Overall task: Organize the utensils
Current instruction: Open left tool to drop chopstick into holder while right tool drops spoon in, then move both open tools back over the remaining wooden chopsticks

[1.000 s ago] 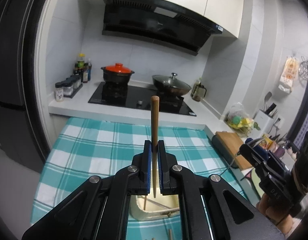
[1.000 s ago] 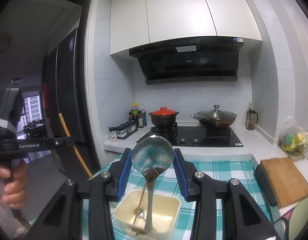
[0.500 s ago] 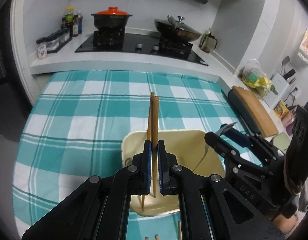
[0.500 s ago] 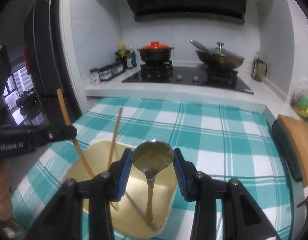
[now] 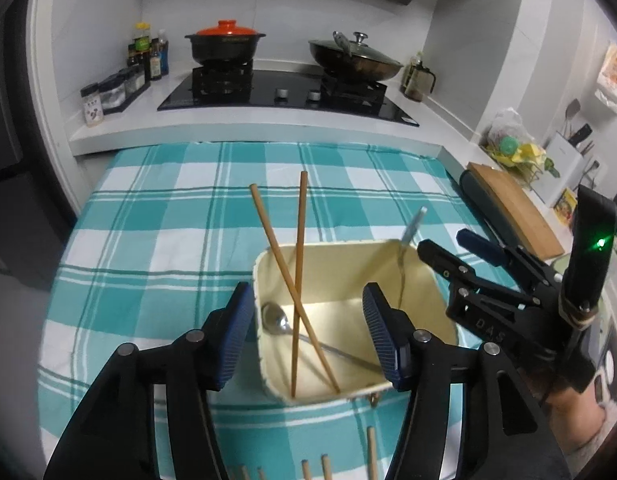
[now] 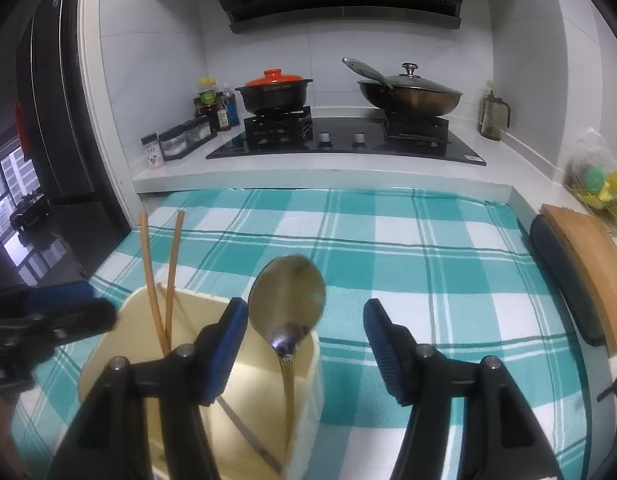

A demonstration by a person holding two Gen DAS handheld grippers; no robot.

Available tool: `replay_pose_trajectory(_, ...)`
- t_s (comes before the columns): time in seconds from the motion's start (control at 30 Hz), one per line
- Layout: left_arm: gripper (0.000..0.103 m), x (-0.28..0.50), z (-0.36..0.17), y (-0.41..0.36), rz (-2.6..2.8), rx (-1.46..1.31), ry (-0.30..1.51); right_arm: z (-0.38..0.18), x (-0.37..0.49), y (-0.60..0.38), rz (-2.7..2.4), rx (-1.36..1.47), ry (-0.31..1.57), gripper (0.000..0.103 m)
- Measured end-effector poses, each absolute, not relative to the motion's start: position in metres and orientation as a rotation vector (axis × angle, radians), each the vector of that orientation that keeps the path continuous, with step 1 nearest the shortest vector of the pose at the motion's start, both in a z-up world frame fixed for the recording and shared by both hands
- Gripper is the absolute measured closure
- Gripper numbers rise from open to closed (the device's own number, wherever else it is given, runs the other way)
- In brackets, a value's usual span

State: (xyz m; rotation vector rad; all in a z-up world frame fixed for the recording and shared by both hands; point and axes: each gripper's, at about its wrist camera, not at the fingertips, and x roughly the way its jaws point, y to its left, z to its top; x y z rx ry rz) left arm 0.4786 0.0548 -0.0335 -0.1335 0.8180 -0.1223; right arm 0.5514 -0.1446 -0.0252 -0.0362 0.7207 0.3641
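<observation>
In the left wrist view, the left tool hangs low in the frame, pads spread wide, gripping nothing. Between them sits the cream rectangular bin on the teal checked cloth of the worktop. It holds two crossed wooden chopsticks and a steel spoon. At right, the right tool is also released; a second metal spoon leans in the bin.
</observation>
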Motion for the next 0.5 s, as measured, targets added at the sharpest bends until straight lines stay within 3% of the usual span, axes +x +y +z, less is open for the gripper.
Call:
replay_pose_trajectory(0.13,0.038,0.411,-0.019,0.068,-0.145,-0.068,0.806,-0.009,0.518,-0.16,0.377,-0.055,0.693,0.042)
replay_pose_trajectory(0.37,0.021,0.269,0.0,0.086,-0.126,0.13,0.736,0.016,0.415,-0.203,0.359,-0.181,0.586,0.04)
replay_pose_trajectory(0.5,0.015,0.207,-0.011,0.096,-0.088,0.068,0.722,0.011,0.351,-0.231,0.287,-0.206,0.576,0.039)
